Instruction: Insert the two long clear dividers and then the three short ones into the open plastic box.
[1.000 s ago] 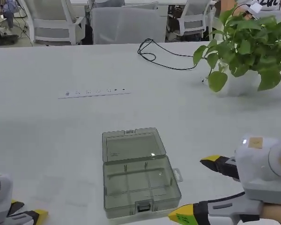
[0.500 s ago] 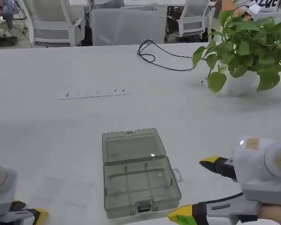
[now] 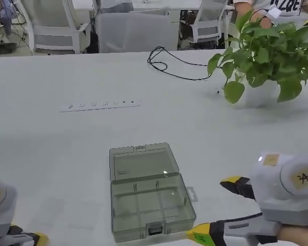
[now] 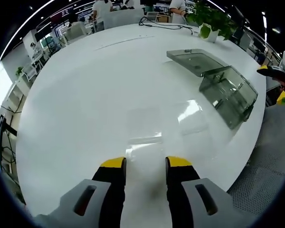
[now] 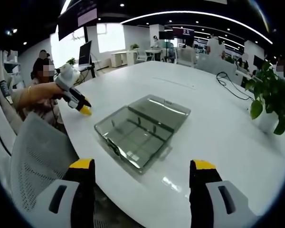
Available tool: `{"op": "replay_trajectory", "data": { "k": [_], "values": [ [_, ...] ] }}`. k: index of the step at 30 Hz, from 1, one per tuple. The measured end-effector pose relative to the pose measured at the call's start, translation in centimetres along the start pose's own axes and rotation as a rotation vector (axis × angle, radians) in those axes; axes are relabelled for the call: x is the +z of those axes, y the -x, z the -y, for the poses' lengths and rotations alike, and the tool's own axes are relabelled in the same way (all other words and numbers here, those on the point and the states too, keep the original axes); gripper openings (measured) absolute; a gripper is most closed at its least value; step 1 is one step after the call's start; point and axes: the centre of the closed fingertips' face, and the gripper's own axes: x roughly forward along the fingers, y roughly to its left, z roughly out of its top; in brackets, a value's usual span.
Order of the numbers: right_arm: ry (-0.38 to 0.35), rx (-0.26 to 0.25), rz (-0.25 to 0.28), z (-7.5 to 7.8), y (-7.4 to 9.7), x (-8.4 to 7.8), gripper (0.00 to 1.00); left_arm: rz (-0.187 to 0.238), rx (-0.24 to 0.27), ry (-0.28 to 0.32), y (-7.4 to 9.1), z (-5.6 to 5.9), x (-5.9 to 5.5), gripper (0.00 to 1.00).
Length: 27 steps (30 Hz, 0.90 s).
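As before, box (image 3: 133, 233) w/ lid (image 3: 142, 161) open.

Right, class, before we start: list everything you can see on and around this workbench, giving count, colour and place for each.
table: one, white, spans the foreground
plastic box: one, smoky clear, open, near the table's front edge between the grippers; faint lines inside, too unclear to name
power strip: one, white, mid-table beyond the box
cable: one, black, looped near the far edge
potted plant: one, green leaves in a white pot, far right of the table
chairs: several, grey-white, beyond the table
left gripper: one, grey with yellow-tipped black jaws, open, over bare table left of the box
right gripper: one, same colours, open, right of the box
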Motion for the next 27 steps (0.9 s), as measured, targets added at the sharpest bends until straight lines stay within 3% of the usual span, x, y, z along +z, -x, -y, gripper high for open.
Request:
{"op": "replay_trajectory", "data": {
  "k": [7, 14, 19, 21, 27],
  "values": [
    [-0.025, -0.001, 0.006, -0.1, -0.2, 0.2, 0.8, 0.013, 0.012, 0.024, 0.4, -0.2, -0.4, 0.31],
    [-0.108, 0.022, 0.091, -0.8, -0.7, 2.4, 0.75, 0.055, 0.026, 0.062, 1.0, -0.2, -0.2, 0.31],
    [-0.217, 0.056, 0.177, -1.9, -1.3, 4.5, 0.68, 0.139, 0.037, 0.087, 2.0, 0.2, 0.9, 0.31],
    [-0.236, 0.064, 0.191, -2.3, -1.6, 5.0, 0.65, 0.195, 0.034, 0.051, 2.3, 0.7, 1.7, 0.31],
    [-0.301, 0.084, 0.237, -3.6, -2.6, 6.5, 0.56, 0.274, 0.025, 0.045, 3.3, 2.5, 2.5, 0.31]
  ]
}}
